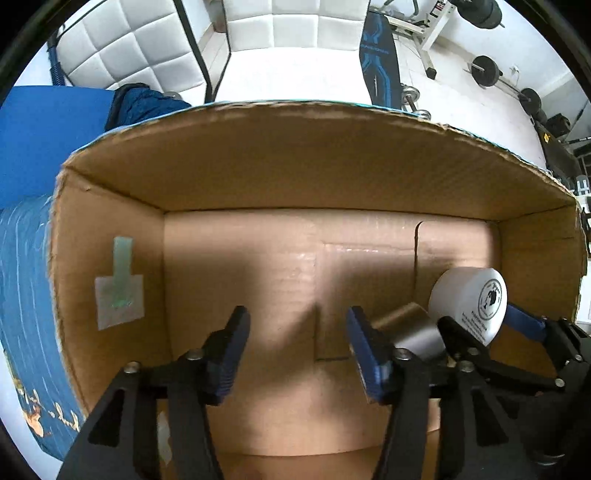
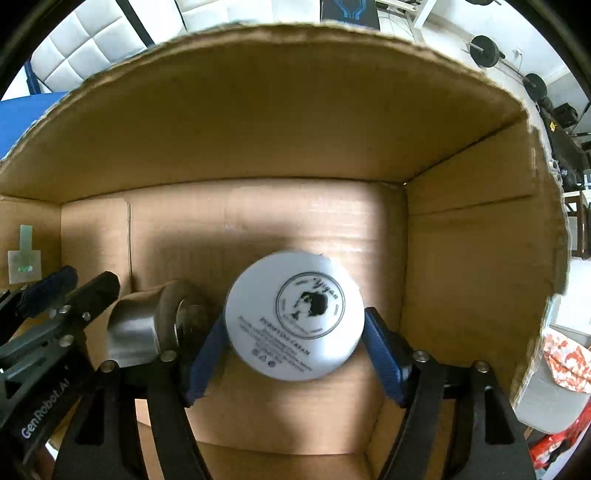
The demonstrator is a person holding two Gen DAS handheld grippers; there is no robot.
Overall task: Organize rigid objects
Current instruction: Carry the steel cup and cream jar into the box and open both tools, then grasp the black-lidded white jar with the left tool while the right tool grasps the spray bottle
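Note:
A white cream jar [image 2: 293,314] with a round black logo sits between the blue pads of my right gripper [image 2: 295,347], which is shut on it, inside an open cardboard box [image 2: 258,122]. The jar [image 1: 467,301] and the right gripper [image 1: 480,332] also show at the right of the left wrist view. A silver metal cylinder [image 2: 147,325] lies on the box floor just left of the jar; it also shows in the left wrist view [image 1: 410,328]. My left gripper [image 1: 295,350] is open and empty over the box floor, its right finger beside the cylinder.
The box walls [image 1: 295,162] rise on all sides around both grippers. A taped label [image 1: 118,295] sticks to the left wall. White padded chairs [image 1: 288,26] and gym weights [image 1: 487,70] stand beyond the box. A blue patterned surface [image 1: 26,277] lies left of it.

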